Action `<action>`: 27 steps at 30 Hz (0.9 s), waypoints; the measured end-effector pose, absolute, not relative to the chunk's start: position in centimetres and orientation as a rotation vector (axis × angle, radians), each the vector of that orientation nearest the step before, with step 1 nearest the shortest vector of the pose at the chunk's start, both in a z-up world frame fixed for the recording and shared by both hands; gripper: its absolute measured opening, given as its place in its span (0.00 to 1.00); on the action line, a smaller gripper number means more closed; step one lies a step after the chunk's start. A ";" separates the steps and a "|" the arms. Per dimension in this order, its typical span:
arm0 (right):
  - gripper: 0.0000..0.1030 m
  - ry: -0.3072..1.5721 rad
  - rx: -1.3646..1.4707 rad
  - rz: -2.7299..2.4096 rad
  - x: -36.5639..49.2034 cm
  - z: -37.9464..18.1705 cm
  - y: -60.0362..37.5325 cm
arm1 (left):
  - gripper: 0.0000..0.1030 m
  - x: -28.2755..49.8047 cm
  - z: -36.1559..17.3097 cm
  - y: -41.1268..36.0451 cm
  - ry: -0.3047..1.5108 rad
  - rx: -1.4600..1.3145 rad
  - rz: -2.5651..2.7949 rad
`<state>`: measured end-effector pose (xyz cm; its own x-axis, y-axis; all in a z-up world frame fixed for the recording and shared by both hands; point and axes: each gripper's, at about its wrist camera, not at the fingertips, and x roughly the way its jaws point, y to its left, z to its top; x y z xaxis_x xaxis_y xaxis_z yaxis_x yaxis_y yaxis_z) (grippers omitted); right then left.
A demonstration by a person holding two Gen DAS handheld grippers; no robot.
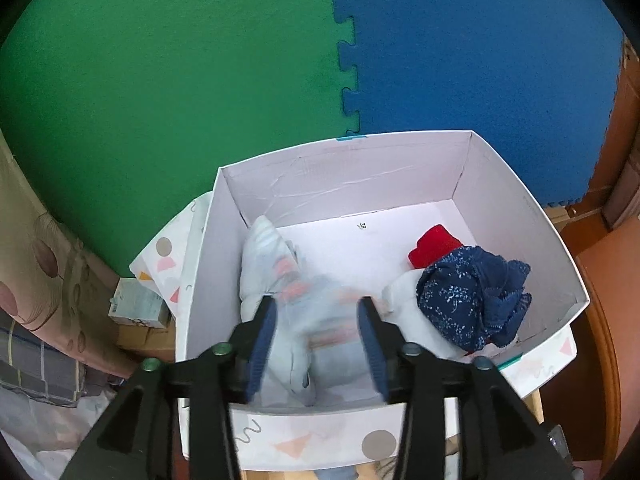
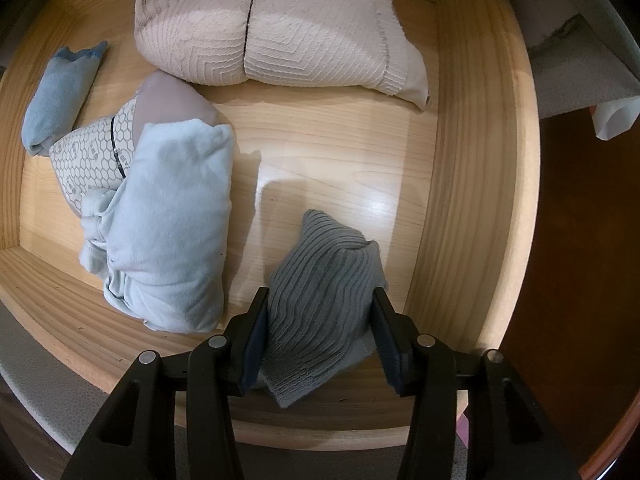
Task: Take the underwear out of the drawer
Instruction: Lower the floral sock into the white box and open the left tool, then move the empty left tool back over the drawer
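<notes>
- Underwear is split across two places: a grey ribbed piece [image 2: 320,300] lies on the floor of the wooden drawer [image 2: 472,160] near its front wall, and a pale striped piece [image 1: 288,304] sits blurred in the white box [image 1: 340,160].
- Grey ribbed piece sits between the two pads of the right hand-held gripper [image 2: 320,332], which touch its sides; I judge it clenched on the fabric, though the squeeze looks light.
- To lift it well, the grasp should bite into the thick folded middle rather than a loose edge, then rise straight up so the bundle clears the drawer's front wall without unrolling.
- Left hand-held gripper [image 1: 316,344] hangs over the box with its jaws apart; the pale striped piece lies between them without being pressed, so it is released.
- That hand should pull up and away cleanly, so no fold catches on a pad and comes back out.
- Also in the box: a navy lace piece [image 1: 472,304] over something white, and a red piece [image 1: 434,246] behind it.
- Left in the drawer: a light blue bundle [image 2: 168,224], a small blue roll [image 2: 60,96], a honeycomb-print piece [image 2: 96,148] and a large cream piece [image 2: 276,28].
- Beyond the box lie green and blue foam floor mats [image 1: 480,48].
</notes>
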<state>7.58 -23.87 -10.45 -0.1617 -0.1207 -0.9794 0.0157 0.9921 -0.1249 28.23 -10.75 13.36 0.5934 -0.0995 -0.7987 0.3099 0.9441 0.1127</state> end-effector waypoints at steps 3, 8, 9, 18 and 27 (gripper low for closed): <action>0.46 1.731 -0.086 -0.121 7.6 -10.5 -23.7 | 0.53 27.8 14.0 -10.6 0.892 0.238 -0.254; 0.46 1.732 -0.087 -0.123 7.5 -10.6 -23.6 | 0.54 26.9 15.8 -9.7 0.860 0.198 -0.257; 0.46 1.732 -0.088 -0.122 7.5 -10.6 -23.6 | 0.54 26.5 16.2 -9.3 0.851 0.186 -0.262; 0.46 1.735 -0.097 -0.129 7.5 -10.7 -23.2 | 0.54 21.4 16.7 -5.9 0.838 0.159 -0.277; 0.46 1.738 -0.094 -0.135 7.5 -10.9 -23.4 | 0.54 15.6 10.6 -2.1 0.916 0.173 -0.237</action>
